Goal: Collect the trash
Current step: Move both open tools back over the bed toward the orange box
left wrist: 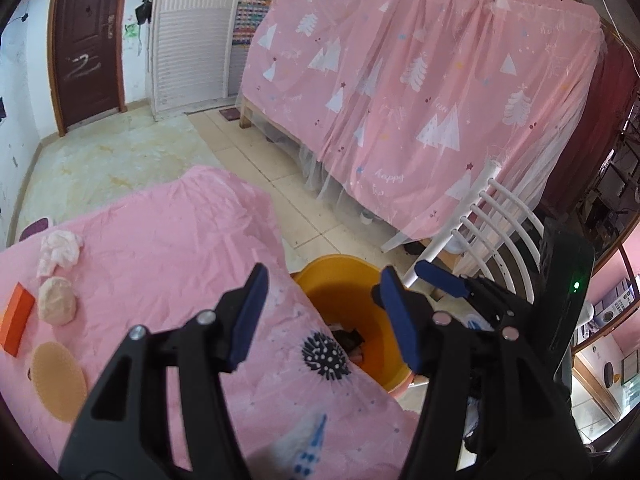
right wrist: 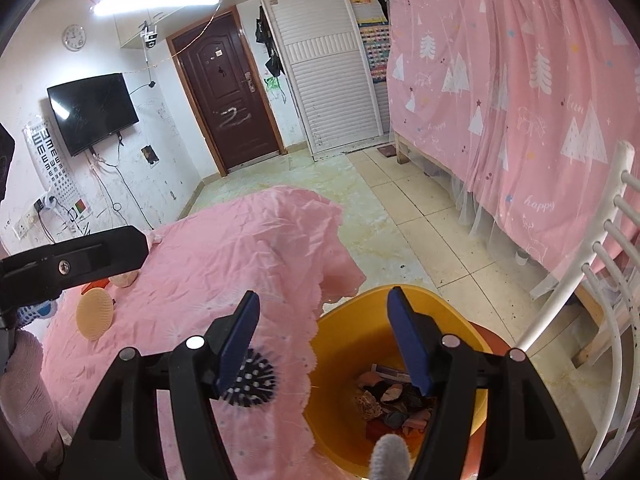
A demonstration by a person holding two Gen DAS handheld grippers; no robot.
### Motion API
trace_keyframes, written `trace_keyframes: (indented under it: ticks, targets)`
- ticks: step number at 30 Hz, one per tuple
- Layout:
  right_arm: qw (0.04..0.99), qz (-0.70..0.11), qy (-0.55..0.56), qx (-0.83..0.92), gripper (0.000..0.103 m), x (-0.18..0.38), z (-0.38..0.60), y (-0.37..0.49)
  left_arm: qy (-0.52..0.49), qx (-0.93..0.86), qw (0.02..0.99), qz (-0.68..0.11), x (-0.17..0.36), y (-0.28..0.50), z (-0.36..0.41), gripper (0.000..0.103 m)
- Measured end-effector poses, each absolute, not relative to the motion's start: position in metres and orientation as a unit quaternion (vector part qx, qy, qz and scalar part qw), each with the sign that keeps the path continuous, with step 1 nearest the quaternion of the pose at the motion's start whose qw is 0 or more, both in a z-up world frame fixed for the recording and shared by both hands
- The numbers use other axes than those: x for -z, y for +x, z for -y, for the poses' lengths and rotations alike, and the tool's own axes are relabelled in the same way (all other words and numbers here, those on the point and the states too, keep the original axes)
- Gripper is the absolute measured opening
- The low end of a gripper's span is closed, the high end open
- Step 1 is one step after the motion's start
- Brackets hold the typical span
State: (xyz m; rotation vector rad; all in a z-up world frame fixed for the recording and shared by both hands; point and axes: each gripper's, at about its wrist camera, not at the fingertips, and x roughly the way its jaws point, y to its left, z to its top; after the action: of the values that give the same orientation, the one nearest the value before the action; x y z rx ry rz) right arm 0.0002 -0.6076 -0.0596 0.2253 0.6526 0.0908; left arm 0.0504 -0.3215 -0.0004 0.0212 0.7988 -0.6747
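Two tools, the left tool (left wrist: 316, 316) and the right tool (right wrist: 322, 340), hang half open and empty over the orange bin (right wrist: 348, 320). Crumpled paper trash (left wrist: 60, 254) waits far left on the desk (left wrist: 160, 240). Reaching there might knock the black hairbrush (right wrist: 254, 380) off the near edge.

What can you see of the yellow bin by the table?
The yellow bin is a round, smooth, plastic-looking tub, open-topped and upright on the tiled floor, tucked against the edge of the pink tablecloth, which overhangs part of its rim. It seems to sit on or in something orange-red. Crumpled trash lies at its bottom. Nothing else visibly touches it.
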Motion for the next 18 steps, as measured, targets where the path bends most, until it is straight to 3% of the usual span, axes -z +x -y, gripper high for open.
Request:
trace_keyframes:
  ticks: [11,18]
  targets:
    - [0.942,-0.323,0.067,-0.061,0.057,0.041,0.551,0.010,-0.031,0.306,0.877,-0.368,-0.009,0.054,0.262,0.056]
    - [0.939,-0.332,0.035,-0.084,0.057,0.035,0.504,0.024,-0.058,0.277,0.888,-0.363,-0.006,0.062,0.214,0.062]
